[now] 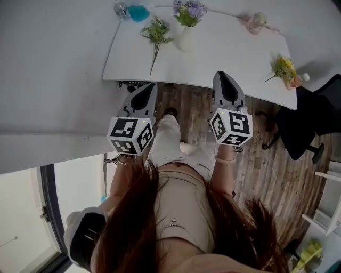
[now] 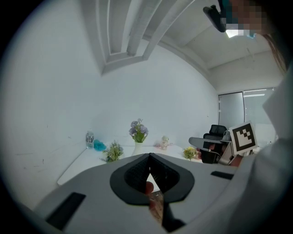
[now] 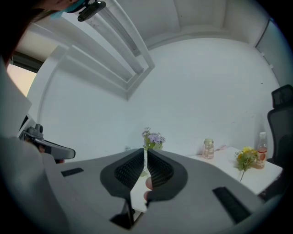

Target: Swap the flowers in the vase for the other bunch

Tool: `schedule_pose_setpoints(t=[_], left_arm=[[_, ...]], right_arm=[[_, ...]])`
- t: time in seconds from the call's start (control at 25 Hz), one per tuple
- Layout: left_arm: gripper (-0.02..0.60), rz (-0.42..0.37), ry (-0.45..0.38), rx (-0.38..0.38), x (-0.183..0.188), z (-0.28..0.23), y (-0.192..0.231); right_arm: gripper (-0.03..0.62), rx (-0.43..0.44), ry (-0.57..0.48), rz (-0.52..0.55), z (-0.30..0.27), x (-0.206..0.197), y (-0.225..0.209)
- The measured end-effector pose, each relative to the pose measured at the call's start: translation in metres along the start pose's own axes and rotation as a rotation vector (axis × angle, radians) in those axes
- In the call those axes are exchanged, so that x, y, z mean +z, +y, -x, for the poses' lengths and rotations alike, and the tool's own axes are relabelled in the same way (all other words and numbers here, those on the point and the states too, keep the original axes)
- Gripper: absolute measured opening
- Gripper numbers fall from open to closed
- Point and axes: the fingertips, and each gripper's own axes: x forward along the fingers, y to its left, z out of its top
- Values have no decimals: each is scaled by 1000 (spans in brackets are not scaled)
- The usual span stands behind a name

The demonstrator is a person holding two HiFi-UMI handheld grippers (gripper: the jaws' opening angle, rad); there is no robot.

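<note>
Item: white vase [image 1: 186, 40], upright towards the far side of the white table [image 1: 229, 53], holding purple flowers [image 1: 190, 9]. Just left of it a green bunch [image 1: 156, 31] lies flat. A yellow bunch [image 1: 283, 66] lies well apart at the right end.

Left gripper [image 1: 145, 93], right gripper [image 1: 224, 80]: both short of the table's near edge, over the floor. Left fingers are pressed together, right fingers all but together, and neither holds anything.

Stage: fits purple flowers due to come out, or purple flowers already put in as the replacement; the next move can't be fixed from this
</note>
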Motion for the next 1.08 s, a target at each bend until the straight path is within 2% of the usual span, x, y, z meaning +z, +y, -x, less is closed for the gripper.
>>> schedule_pose_setpoints(t=[0.64, 1.08], left_arm=[[5, -60, -4, 0, -6, 38, -17], [5, -54, -24, 10, -4, 47, -12]], right_arm=[[40, -2, -47, 19, 33, 6, 14], [40, -9, -67, 46, 36, 10, 20]])
